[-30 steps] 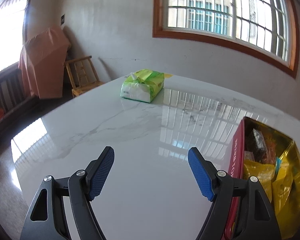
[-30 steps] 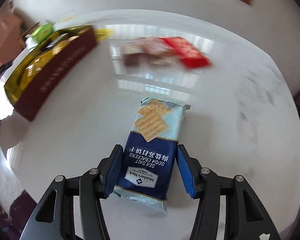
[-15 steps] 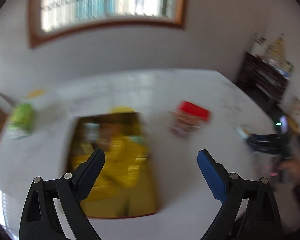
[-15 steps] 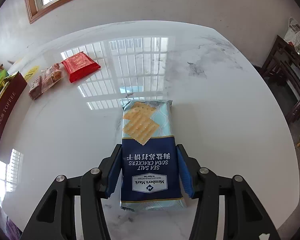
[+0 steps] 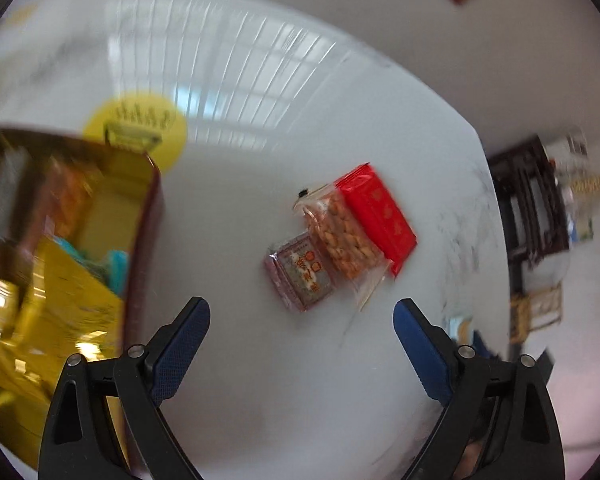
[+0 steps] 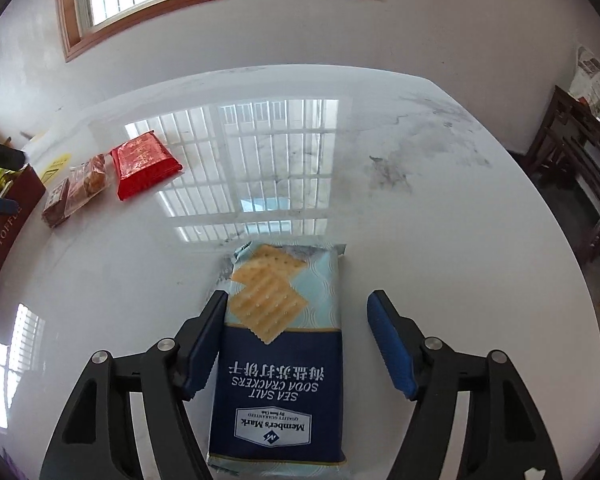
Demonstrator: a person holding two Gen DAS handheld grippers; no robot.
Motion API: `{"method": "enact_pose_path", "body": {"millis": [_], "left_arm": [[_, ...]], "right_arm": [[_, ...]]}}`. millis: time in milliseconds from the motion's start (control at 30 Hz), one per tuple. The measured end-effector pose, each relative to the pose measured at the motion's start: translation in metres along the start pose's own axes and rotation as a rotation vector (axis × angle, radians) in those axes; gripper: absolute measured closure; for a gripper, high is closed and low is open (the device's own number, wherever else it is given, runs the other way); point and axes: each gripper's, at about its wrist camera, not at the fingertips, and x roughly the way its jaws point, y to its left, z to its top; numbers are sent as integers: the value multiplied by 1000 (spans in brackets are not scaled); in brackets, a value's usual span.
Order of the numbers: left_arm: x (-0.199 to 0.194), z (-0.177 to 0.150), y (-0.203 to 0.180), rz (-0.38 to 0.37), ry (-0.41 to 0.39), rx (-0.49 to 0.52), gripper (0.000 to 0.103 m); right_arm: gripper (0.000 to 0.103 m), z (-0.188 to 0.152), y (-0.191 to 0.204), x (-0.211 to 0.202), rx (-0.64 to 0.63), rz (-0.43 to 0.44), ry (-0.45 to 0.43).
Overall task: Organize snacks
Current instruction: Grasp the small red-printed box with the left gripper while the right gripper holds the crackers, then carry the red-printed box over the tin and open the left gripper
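A blue sea salt soda cracker pack (image 6: 280,360) lies flat on the white marble table (image 6: 380,220). My right gripper (image 6: 298,304) straddles it with its jaws opening: the left pad is at the pack's edge and the right pad stands clear. Three small packets lie side by side: a red one (image 5: 380,216) (image 6: 144,162), a clear bag of nuts (image 5: 346,236) (image 6: 90,182) and a purple one (image 5: 302,272) (image 6: 56,204). My left gripper (image 5: 300,312) hovers just short of them, wide, its jaws closing slightly on nothing. A maroon box (image 5: 142,240) (image 6: 0,236) holds several gold-wrapped snacks.
A round yellow disc (image 5: 136,128) lies behind the box. A dark wooden cabinet (image 6: 580,152) stands past the table's right edge. Bare marble stretches between the cracker pack and the three packets.
The left view swung from the tissue pack across the box to the three packets. The right gripper set the cracker pack flat and its jaws parted from it.
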Motion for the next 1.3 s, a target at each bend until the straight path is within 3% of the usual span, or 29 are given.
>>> {"method": "enact_pose_path", "body": {"millis": [67, 200, 267, 333, 700, 767, 800, 1000, 1300], "left_arm": [[11, 2, 1, -7, 23, -35, 15], [24, 3, -3, 62, 30, -45, 17], [29, 2, 0, 90, 42, -72, 26], [35, 3, 2, 118, 58, -92, 44], [55, 14, -16, 214, 55, -83, 46], [55, 13, -19, 239, 42, -88, 56], [54, 12, -18, 247, 36, -96, 66], [48, -4, -17, 284, -2, -52, 67], [27, -53, -7, 257, -48, 50, 67]], "right_arm": [[36, 0, -2, 0, -3, 6, 0], [34, 3, -3, 0, 1, 18, -1], [34, 2, -3, 0, 3, 22, -1], [33, 3, -4, 0, 9, 32, -3], [33, 2, -11, 0, 36, 71, -13], [33, 2, -12, 0, 37, 73, -14], [33, 2, -12, 0, 36, 72, -14], [29, 2, -10, 2, 15, 63, -5], [28, 3, -4, 4, -14, 32, 5]]}}
